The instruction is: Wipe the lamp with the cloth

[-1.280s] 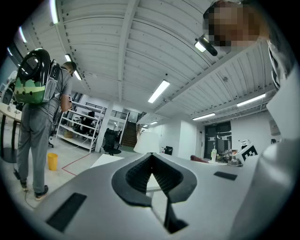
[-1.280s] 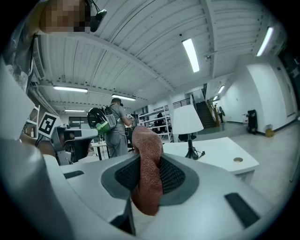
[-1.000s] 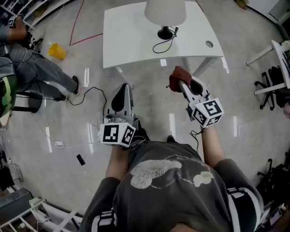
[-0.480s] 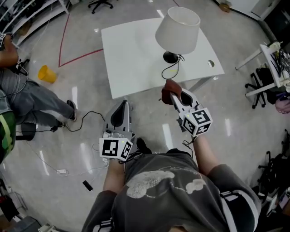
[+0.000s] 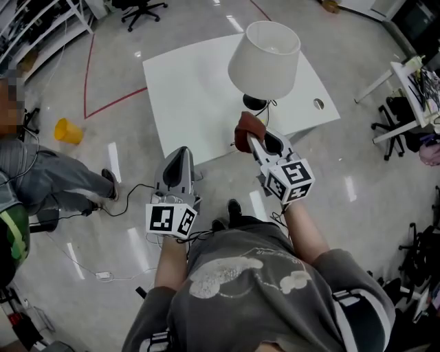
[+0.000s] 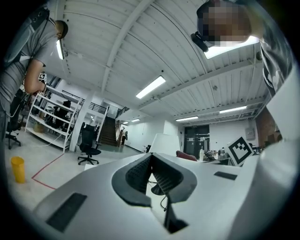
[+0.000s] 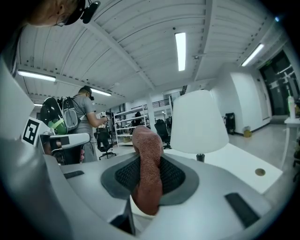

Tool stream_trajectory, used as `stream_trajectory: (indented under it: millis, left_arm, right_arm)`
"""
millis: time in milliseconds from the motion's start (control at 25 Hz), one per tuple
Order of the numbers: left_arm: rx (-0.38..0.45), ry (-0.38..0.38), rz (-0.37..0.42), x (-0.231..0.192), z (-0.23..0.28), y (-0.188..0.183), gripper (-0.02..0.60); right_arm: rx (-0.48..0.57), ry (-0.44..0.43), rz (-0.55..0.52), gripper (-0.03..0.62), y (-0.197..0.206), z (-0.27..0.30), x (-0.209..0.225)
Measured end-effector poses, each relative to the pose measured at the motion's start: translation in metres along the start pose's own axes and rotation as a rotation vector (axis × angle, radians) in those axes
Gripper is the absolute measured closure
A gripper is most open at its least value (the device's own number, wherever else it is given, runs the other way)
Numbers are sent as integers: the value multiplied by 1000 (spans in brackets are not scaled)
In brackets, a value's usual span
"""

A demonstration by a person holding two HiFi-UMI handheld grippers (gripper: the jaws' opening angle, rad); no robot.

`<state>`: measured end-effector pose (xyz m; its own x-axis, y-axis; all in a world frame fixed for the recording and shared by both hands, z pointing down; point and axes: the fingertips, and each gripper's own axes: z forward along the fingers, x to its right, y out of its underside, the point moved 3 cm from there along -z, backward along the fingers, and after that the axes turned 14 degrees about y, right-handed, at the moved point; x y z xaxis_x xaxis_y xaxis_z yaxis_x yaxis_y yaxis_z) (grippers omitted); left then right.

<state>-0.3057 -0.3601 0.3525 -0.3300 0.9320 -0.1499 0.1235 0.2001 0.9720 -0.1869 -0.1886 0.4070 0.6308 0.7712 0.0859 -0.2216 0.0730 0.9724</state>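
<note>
A table lamp with a white shade [image 5: 265,58] and a black base [image 5: 253,103] stands on the white table [image 5: 185,96], its black cord trailing toward the table's near edge. My right gripper [image 5: 249,135] is shut on a reddish-brown cloth [image 5: 246,130], just short of the table's near edge and below the shade. In the right gripper view the cloth [image 7: 148,164] sticks up between the jaws, with the lamp shade [image 7: 198,123] close ahead on the right. My left gripper [image 5: 177,167] hangs over the floor left of it, shut and empty; the left gripper view shows its jaws [image 6: 151,165] meeting.
A yellow cup [image 5: 67,130] lies on the floor at the left, near a seated person [image 5: 41,180]. An office chair [image 5: 137,8] stands beyond the table. Desks and chairs [image 5: 405,103] crowd the right side. Cables [image 5: 124,196] run over the floor by my left gripper.
The view has closed in on the table: the lamp now sits nearer and fully in frame. Both grippers have advanced toward the table, the right one with the cloth reaching its near edge.
</note>
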Motion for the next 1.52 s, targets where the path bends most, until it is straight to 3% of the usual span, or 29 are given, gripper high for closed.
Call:
stream_trajectory:
  millis: [280,520,680,840,1080,1320,1520]
  left_arm:
    - [22,28,37,-15,49,-23,574]
    - [-4,75,49,-55,74,-25,574]
    - [-19,149,15,-91,96,-25,574]
    - [-27,247,28,-123,124,-38,574]
    - [0,408,62,-155,169,-68,574]
    - [17,493,33,-184,199,-81,574]
    - [30,531,-4,-197,223,-83,574]
  right_arm:
    - [64,-19,34,503,-37,43,2]
    - [63,33,66,503,-50,77,-11]
    - [47,121,84,503,-54,100,-24]
    - [42,204,124,503,-67,131,-43]
    - [137,392,280,503,-114,172,-47]
    - [213,558,451,503,-151,197,-26]
    - [273,638,599,503,-171,209,-4]
